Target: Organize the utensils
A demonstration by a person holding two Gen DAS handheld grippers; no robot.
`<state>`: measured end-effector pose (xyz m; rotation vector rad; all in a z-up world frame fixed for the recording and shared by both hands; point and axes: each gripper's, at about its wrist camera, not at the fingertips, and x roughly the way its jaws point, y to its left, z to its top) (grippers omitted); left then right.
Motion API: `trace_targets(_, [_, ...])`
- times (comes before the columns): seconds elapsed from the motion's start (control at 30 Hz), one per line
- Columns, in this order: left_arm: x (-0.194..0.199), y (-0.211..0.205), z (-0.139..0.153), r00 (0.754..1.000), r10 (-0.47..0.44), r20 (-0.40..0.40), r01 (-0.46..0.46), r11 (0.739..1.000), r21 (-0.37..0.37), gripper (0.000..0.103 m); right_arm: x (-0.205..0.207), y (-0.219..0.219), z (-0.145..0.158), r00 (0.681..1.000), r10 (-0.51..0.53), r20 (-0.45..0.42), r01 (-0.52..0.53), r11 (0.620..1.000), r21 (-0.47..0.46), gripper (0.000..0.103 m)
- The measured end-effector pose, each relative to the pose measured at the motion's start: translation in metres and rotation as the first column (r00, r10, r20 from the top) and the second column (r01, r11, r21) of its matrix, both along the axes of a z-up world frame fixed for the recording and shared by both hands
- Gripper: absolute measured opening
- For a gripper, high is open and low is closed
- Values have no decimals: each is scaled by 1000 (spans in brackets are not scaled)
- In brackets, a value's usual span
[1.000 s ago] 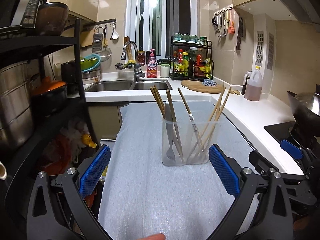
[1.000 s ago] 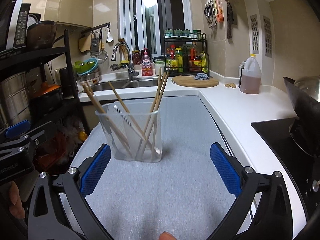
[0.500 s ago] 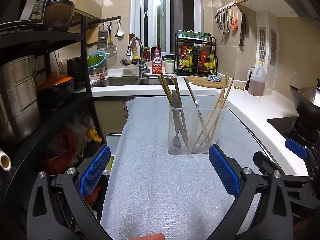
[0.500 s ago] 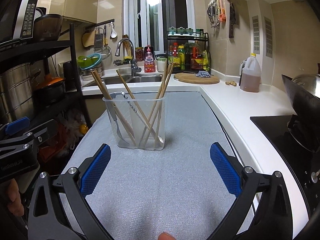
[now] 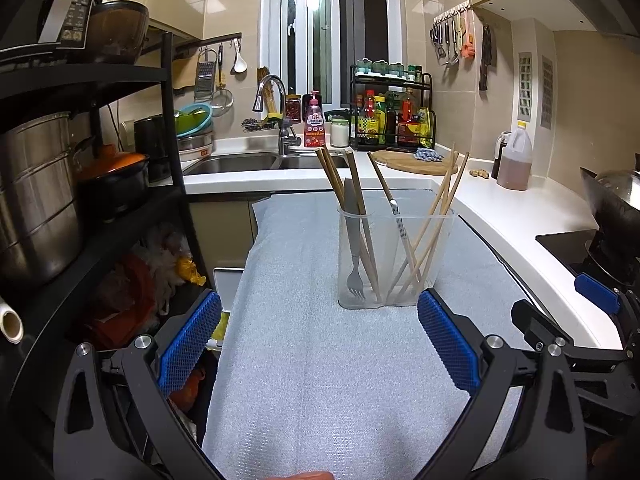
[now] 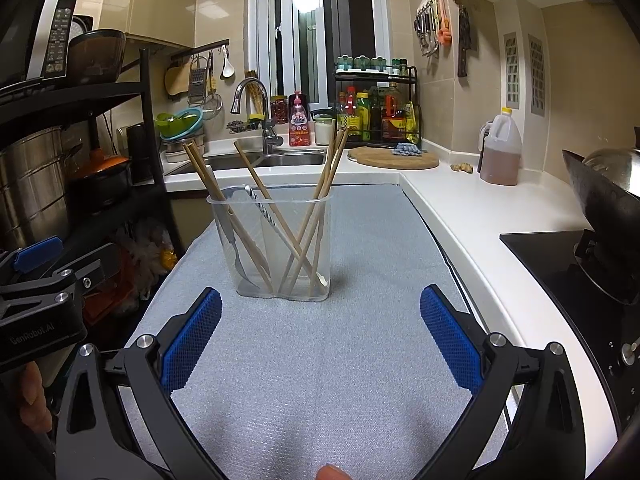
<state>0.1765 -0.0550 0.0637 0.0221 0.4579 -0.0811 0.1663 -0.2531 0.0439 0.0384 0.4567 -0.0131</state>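
Fingers (image 5: pixel 188 344) spread wide, well short of holder (image 5: pixel 394 258).

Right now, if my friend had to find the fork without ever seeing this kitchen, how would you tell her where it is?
Look at the grey mat on the counter, where a clear plastic holder stands. Inside it, on the side toward the black shelf rack, is the fork, prongs down. It is the only grey metal piece; most of its neighbours are wooden chopsticks.
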Motion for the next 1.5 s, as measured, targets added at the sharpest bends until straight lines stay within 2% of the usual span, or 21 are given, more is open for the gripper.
trace_targets(1.5, [-4, -4, 6, 1000, -10, 16, 10, 1000, 5, 95, -2, -1, 1, 1000, -4, 4, 4, 1000, -1, 98])
